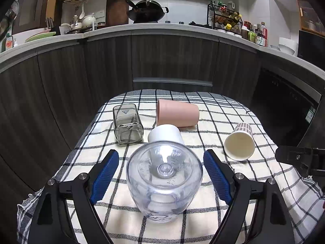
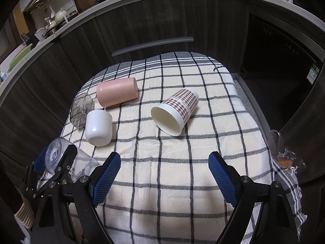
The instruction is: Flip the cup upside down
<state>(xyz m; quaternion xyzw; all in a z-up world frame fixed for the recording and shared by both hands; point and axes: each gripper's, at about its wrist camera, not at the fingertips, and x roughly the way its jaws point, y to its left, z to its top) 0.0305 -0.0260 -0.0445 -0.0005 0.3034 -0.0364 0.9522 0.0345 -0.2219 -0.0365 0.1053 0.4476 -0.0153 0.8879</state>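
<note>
Your bench [image 1: 213, 219] has a checked cloth [image 2: 162, 172] over it. On it, at 12 o'clock from your left gripper [image 1: 161, 165], a pink cup [image 1: 177, 112] lies on its side. At 11 o'clock lies a grey glass box [image 1: 127, 125]. A paper cup [image 2: 174, 111] lies tipped over at 12 o'clock from your right gripper [image 2: 164, 170]. The clear cup [image 1: 164, 180] stands bottom up between your left fingers [image 1: 106, 173], which are wide open and not touching it. A white cup [image 2: 99, 127] sits just behind it. Your right fingers [image 2: 222, 179] are wide open and hold nothing.
</note>
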